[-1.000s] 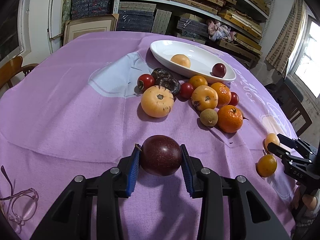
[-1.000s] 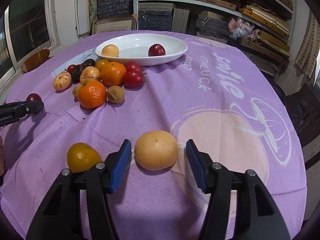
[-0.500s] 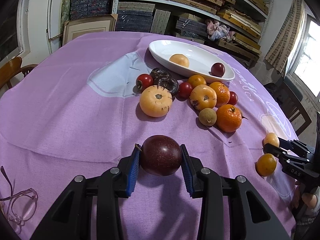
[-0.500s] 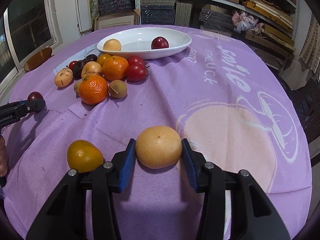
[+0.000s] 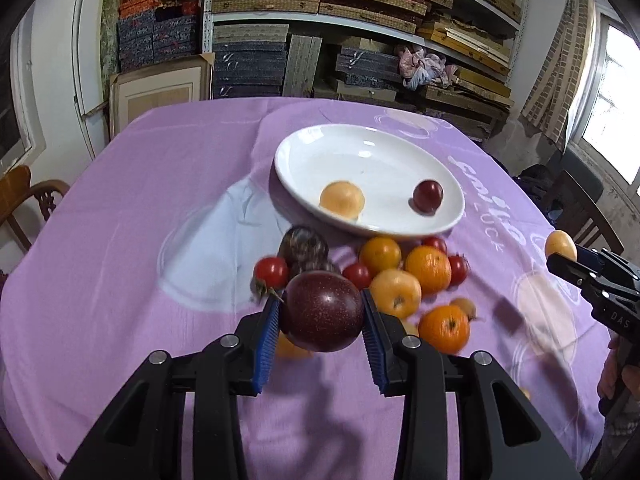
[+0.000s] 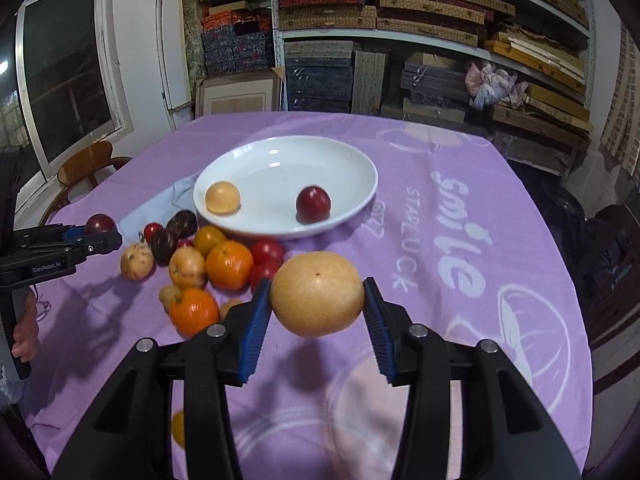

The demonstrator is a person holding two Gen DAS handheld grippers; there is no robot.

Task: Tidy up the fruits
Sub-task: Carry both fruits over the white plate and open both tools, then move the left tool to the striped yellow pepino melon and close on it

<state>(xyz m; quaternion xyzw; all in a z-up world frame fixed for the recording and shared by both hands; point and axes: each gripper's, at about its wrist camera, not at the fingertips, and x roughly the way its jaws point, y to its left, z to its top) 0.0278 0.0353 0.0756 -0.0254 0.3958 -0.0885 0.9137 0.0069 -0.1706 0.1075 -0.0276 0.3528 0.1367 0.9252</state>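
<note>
My left gripper [image 5: 320,314] is shut on a dark purple passion fruit [image 5: 322,311], held in the air above the purple cloth. My right gripper [image 6: 316,300] is shut on a round tan-yellow fruit [image 6: 317,294], also lifted off the table. Ahead of both sits a white oval plate [image 5: 380,152] [image 6: 348,156] holding a yellow fruit [image 5: 342,199] and a dark red plum [image 5: 428,196]. Between the grippers and the plate lies a pile of fruit: oranges [image 5: 428,269], red tomatoes [image 5: 272,272], a yellow persimmon [image 5: 395,293] and dark wrinkled fruits [image 5: 303,245]. The other gripper appears at each view's edge.
The round table carries a purple cloth [image 6: 460,208] with white lettering. One small orange fruit [image 6: 178,428] lies near the front edge, partly hidden. Wooden chairs [image 5: 24,200] stand at the left, dark chairs [image 5: 576,200] at the right. Shelves of stacked boxes [image 6: 384,12] fill the back wall.
The right jaws closed on the tan-yellow fruit. Both grippers then rose off the cloth with their fruits and moved toward the plate.
</note>
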